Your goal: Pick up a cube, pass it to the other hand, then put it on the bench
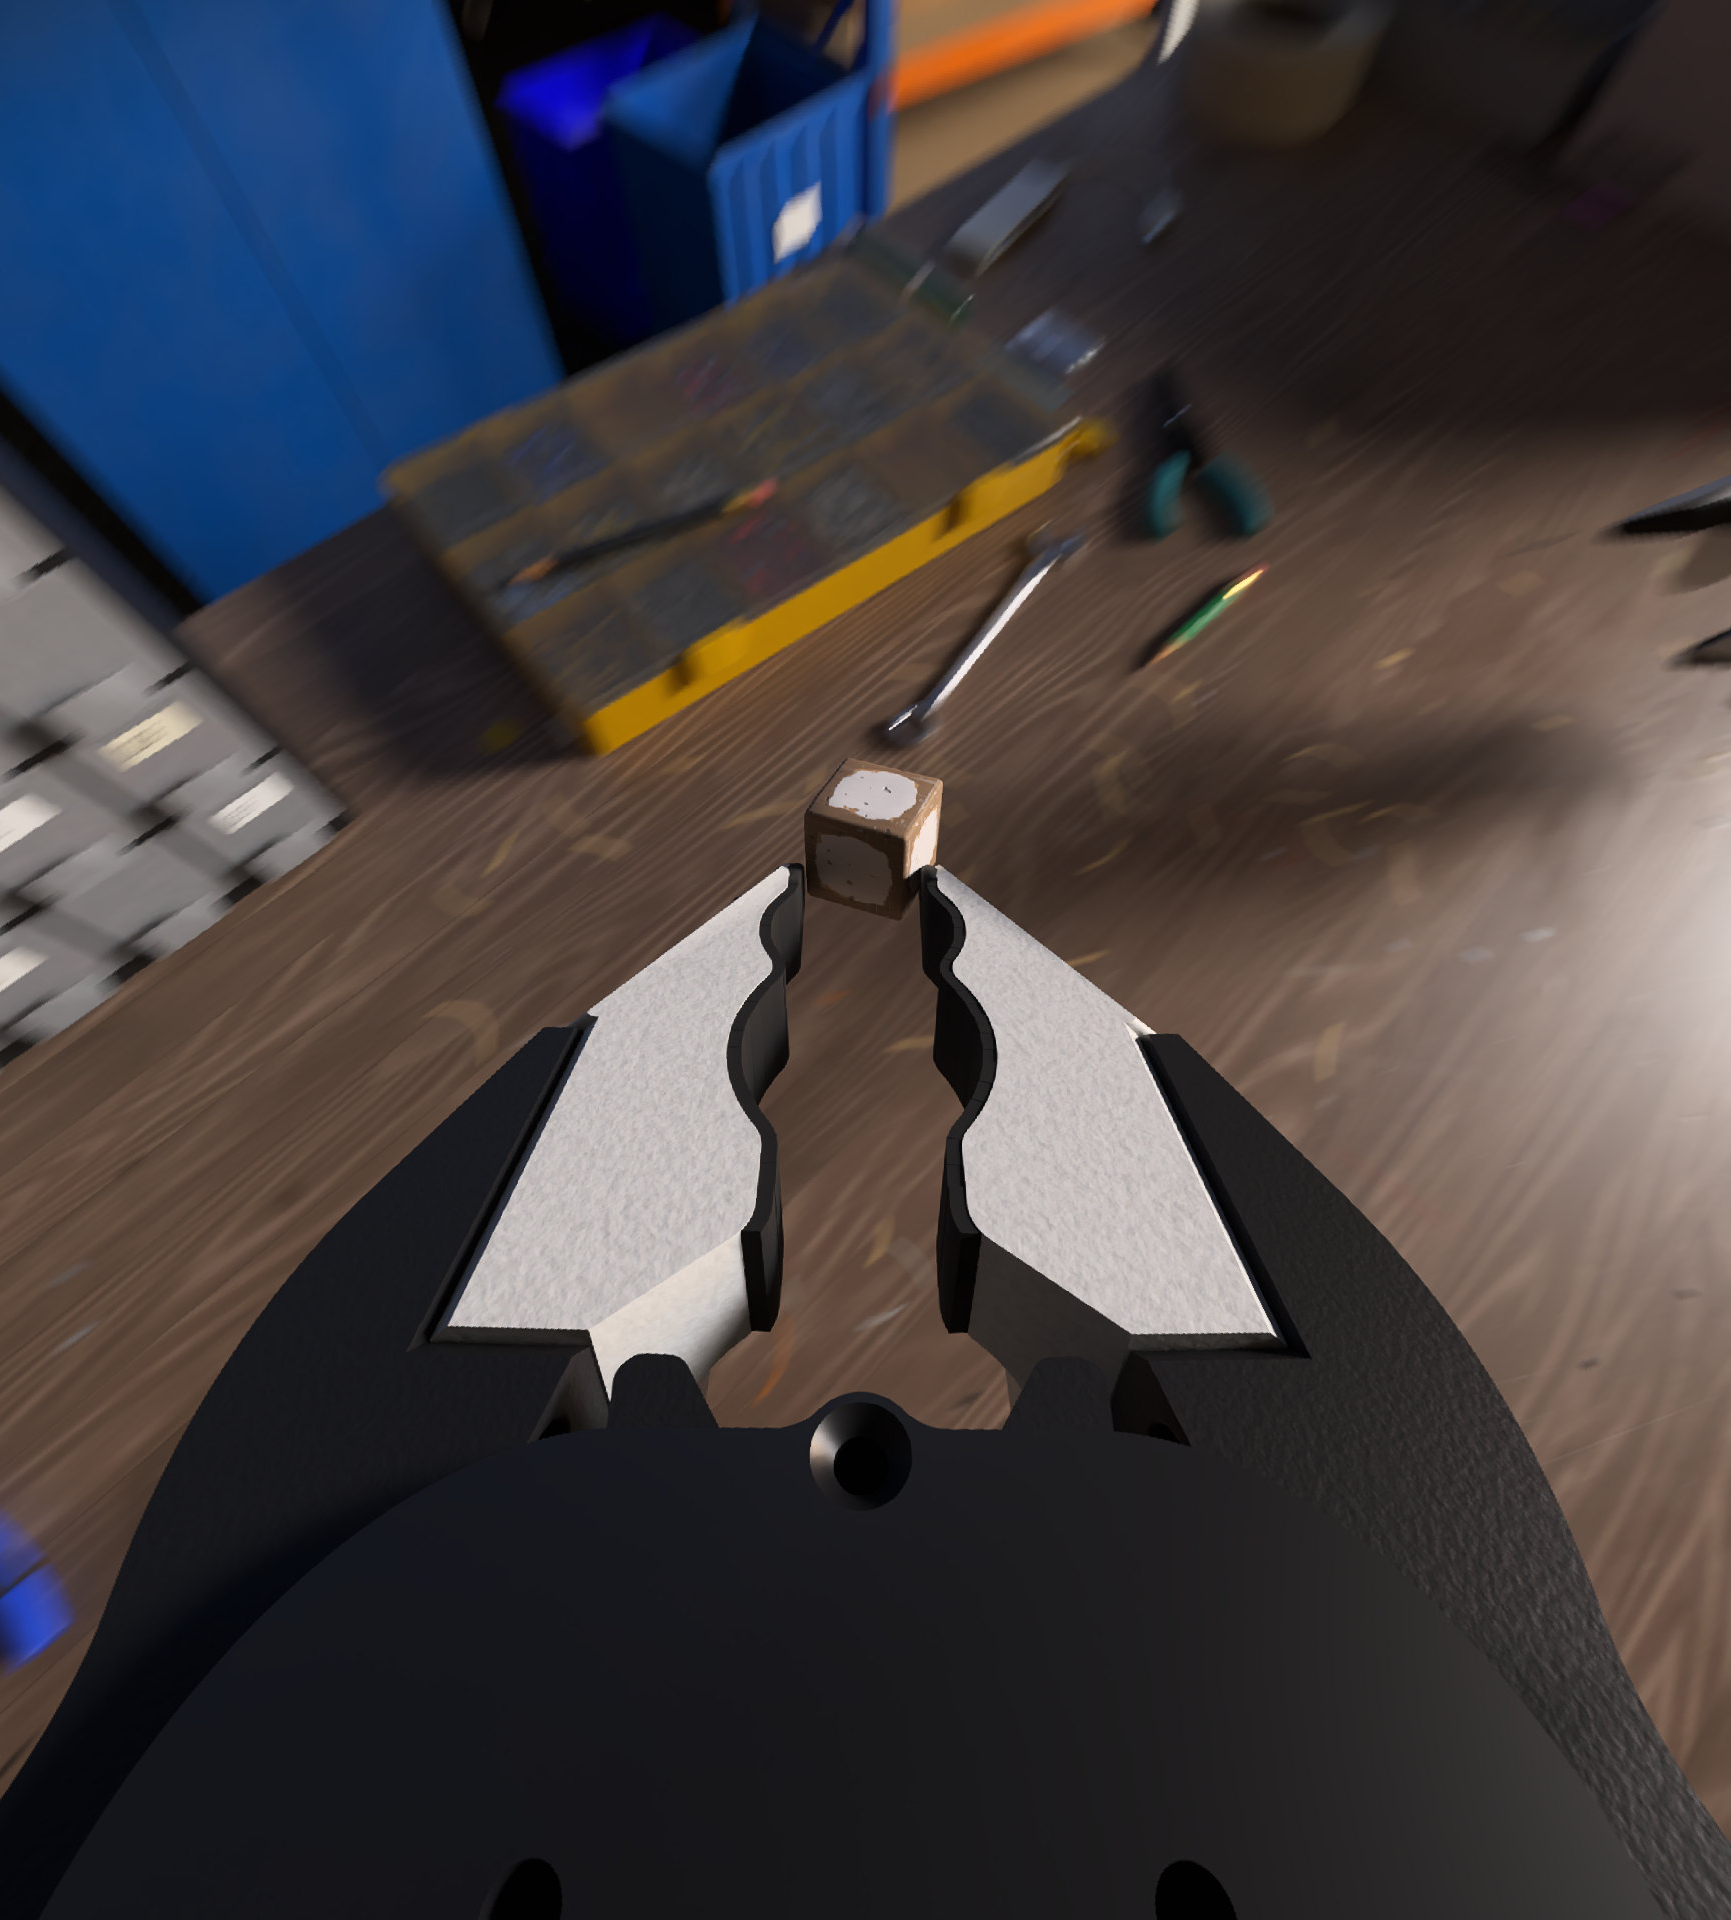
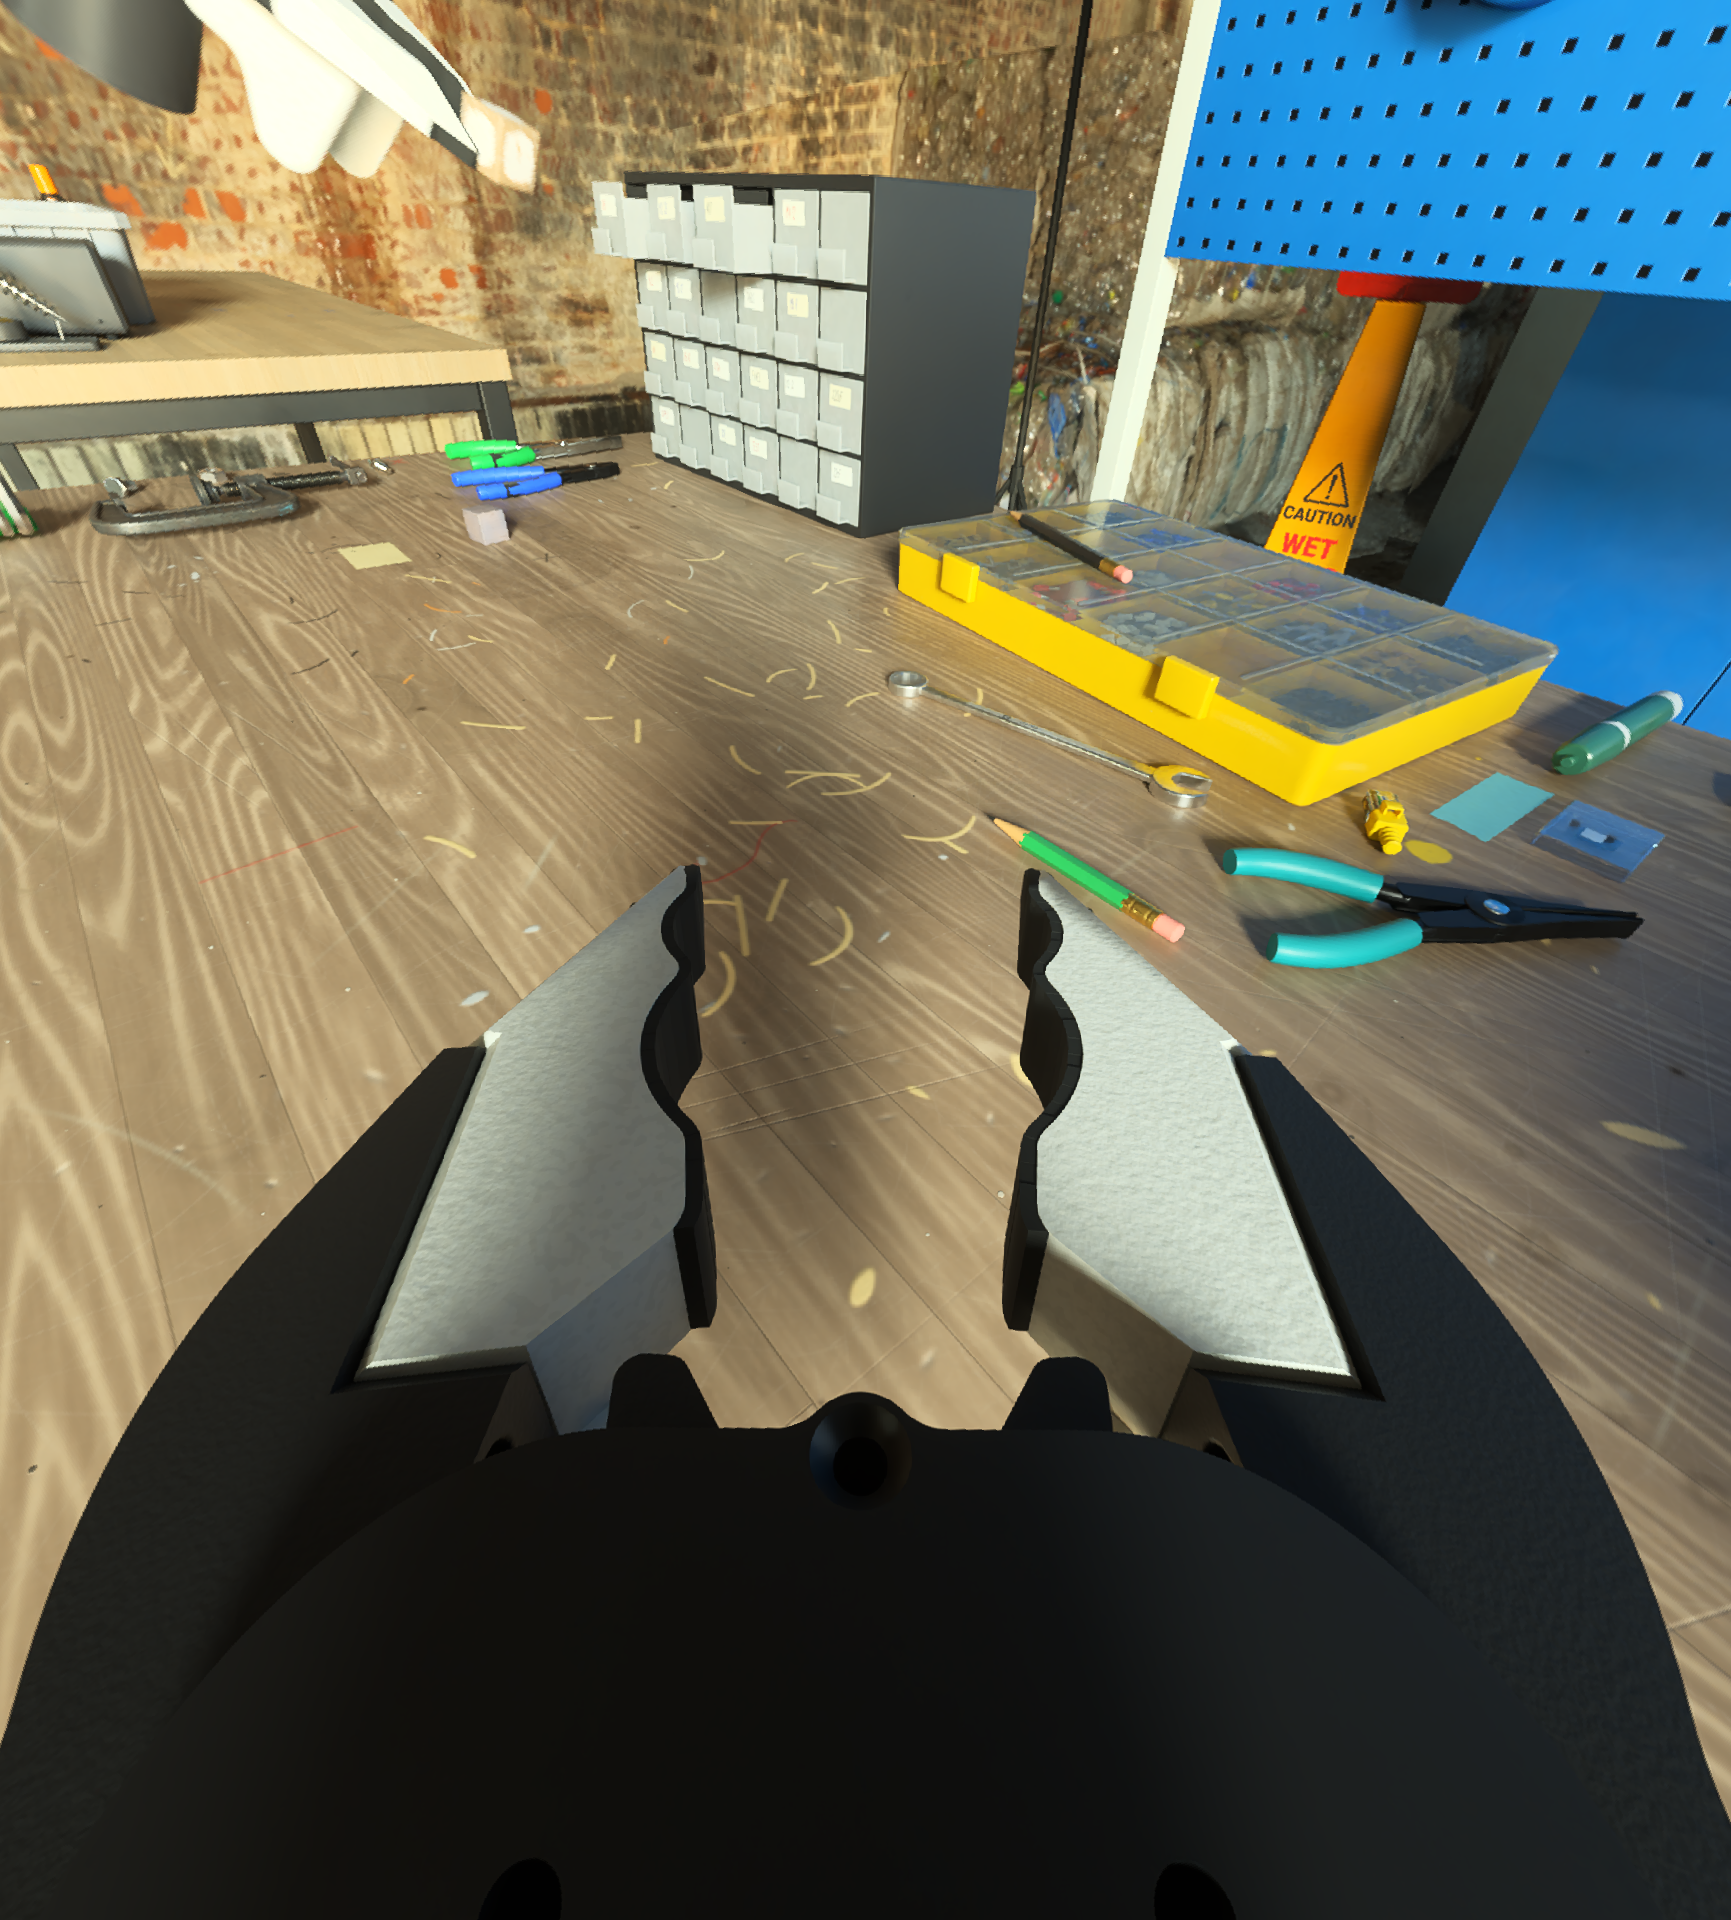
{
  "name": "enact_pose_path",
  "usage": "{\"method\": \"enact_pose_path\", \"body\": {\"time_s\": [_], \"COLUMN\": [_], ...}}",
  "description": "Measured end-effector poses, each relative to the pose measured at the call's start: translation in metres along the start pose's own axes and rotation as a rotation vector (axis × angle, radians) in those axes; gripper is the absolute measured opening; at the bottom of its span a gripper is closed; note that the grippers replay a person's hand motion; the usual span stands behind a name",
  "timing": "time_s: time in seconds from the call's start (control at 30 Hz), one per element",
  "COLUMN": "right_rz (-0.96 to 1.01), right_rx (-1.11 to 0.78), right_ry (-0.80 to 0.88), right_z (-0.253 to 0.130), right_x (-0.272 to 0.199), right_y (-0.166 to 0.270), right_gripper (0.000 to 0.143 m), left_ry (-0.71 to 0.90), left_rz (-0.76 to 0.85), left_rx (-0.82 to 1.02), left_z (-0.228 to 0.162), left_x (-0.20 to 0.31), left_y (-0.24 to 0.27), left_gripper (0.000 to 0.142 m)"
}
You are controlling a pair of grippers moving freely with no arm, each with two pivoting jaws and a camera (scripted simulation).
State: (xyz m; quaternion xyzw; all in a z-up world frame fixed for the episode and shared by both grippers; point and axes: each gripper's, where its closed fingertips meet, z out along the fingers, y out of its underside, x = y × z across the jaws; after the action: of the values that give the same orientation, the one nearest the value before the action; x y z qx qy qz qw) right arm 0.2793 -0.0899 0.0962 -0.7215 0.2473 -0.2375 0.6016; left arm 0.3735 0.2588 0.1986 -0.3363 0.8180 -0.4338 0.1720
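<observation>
The left gripper (image 1: 861, 883) pinches the small brown wooden cube with white-painted faces (image 1: 871, 840) at its fingertips, above the bench (handover pending); the right gripper (image 2: 861, 883) waits, fingers apart and empty.

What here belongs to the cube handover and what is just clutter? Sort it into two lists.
Belongs to the job:
- cube, held at the tips of the left gripper
- right gripper, open and empty
- bench

Just lying about:
- yellow organiser box
- wrench
- green pencil
- teal pliers
- drawer cabinet
- C-clamp
</observation>
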Motion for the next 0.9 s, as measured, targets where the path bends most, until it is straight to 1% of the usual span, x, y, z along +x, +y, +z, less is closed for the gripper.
{"method": "enact_pose_path", "body": {"time_s": [0.1, 0.23, 0.33, 0.4, 0.5, 0.57, 0.73, 0.83, 0.9], "right_rz": [-0.007, -0.003, -0.035, -0.128, -0.364, -0.518, -0.727, -0.824, -0.842], "right_rx": [0.003, 0.007, 0.022, 0.052, 0.149, 0.193, 0.186, 0.164, 0.169], "right_ry": [-0.001, -0.009, -0.030, -0.074, -0.159, -0.181, -0.263, -0.254, -0.255], "right_z": [-0.001, -0.002, -0.002, -0.004, -0.009, -0.008, 0.005, 0.011, 0.013], "right_x": [-0.001, -0.001, -0.003, -0.006, -0.016, -0.023, -0.041, -0.045, -0.047], "right_y": [0.000, 0.000, -0.005, -0.017, -0.050, -0.069, -0.084, -0.081, -0.080], "right_gripper": [0.062, 0.062, 0.062, 0.062, 0.064, 0.064, 0.063, 0.059, 0.057], "left_ry": [0.122, 0.272, 0.429, 0.554, 0.722, 0.812, 0.930, 1.001, 1.023], "left_rz": [0.015, 0.015, -0.030, -0.078, -0.134, -0.163, -0.168, -0.185, -0.193], "left_rx": [0.158, 0.241, 0.295, 0.313, 0.295, 0.273, 0.205, 0.184, 0.173], "left_z": [0.007, 0.027, 0.042, 0.054, 0.074, 0.086, 0.110, 0.116, 0.120], "left_x": [0.065, 0.125, 0.162, 0.186, 0.220, 0.242, 0.276, 0.286, 0.289], "left_y": [-0.010, -0.011, -0.018, -0.025, -0.035, -0.041, -0.046, -0.045, -0.044], "left_gripper": [0.022, 0.022, 0.022, 0.022, 0.022, 0.022, 0.022, 0.022, 0.022]}}
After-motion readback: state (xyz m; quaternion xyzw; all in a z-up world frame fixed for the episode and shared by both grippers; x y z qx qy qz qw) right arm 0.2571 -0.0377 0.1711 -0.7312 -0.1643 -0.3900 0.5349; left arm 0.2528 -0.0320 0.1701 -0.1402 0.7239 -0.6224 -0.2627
